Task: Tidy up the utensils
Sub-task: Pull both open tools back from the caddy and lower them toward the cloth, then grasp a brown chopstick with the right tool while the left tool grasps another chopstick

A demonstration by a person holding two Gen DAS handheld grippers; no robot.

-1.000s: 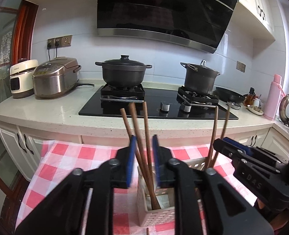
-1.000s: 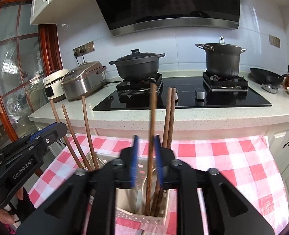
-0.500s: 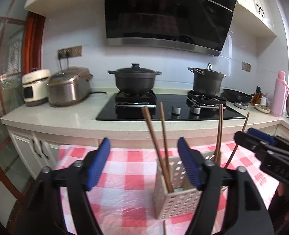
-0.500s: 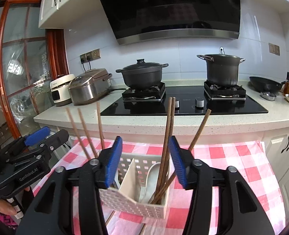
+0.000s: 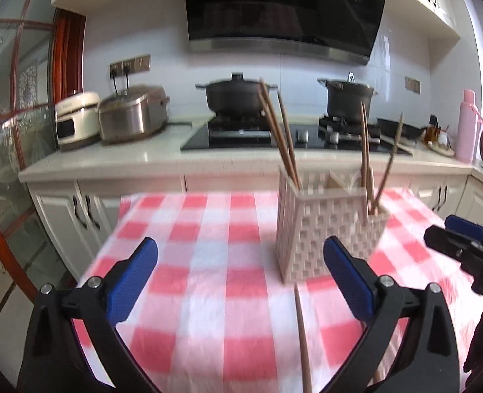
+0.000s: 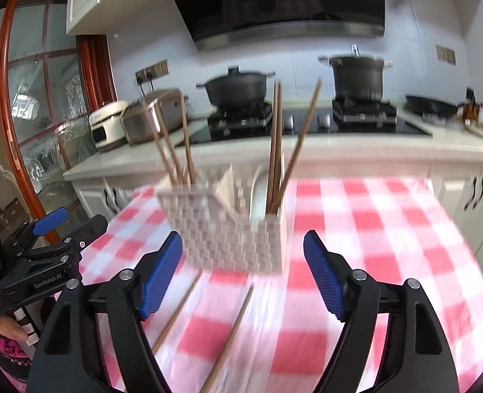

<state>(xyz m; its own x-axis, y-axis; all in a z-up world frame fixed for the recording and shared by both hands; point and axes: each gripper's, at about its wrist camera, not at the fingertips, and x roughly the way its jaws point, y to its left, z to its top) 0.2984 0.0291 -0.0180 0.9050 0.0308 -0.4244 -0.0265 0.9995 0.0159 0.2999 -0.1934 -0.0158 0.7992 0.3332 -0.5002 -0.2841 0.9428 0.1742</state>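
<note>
Hovering over the checkered surface (image 5: 208,262), both tools gape wide, holding nothing; left tool (image 5: 240,273), right tool (image 6: 243,273); white caddy (image 6: 228,232) at 12 o'clock holds upright chopsticks (image 6: 276,144); two loose chopsticks (image 6: 231,334) lie at 6.

Checked cloth (image 5: 208,249); rice cooker (image 5: 132,118); two pots (image 5: 235,96).
</note>
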